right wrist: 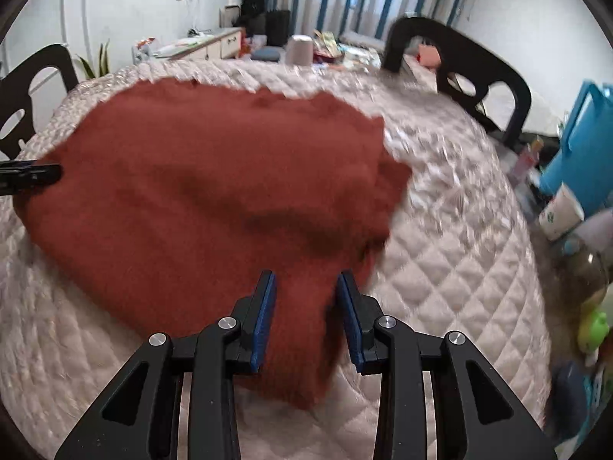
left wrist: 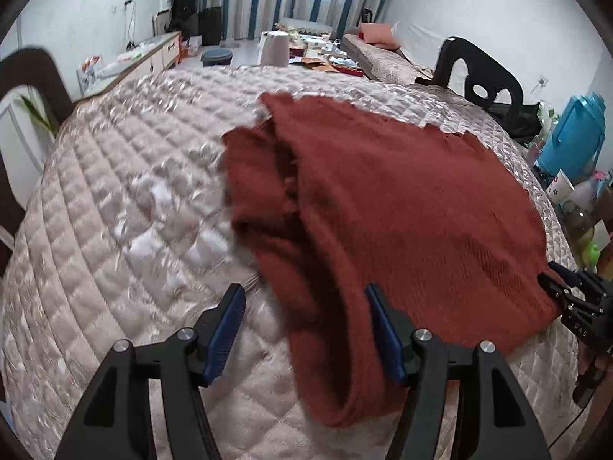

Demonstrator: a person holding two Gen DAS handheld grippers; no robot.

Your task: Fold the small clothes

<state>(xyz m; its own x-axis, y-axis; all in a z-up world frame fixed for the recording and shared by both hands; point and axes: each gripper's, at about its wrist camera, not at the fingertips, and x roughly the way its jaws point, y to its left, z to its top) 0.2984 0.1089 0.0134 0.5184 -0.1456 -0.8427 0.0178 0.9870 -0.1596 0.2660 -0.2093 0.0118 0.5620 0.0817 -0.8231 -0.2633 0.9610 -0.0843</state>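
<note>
Rust-red knitted garment (left wrist: 402,207) lies spread on the quilted, shiny beige cover of the surface (left wrist: 126,199), bulk flat, near edge partly lifted. Reason, in my judgement: I'm carrying two near-edge corners to make or finish a fold.

Left gripper (left wrist: 304,329): jaws well apart. A hanging fold of knit rests against the right-hand pad only; the left pad stands clear over bare cover. Not a clamp, as I read it; cloth draped, possibly just let go.

Right gripper (right wrist: 306,314): jaws part-closed w/ a bunched corner of the garment between them, both blue pads against the knit. I call that clamped.

Pose: both grippers pitched steeply down toward the surface, side by side, right one visible at the garment's right edge in left view. Frames blurred.
</note>
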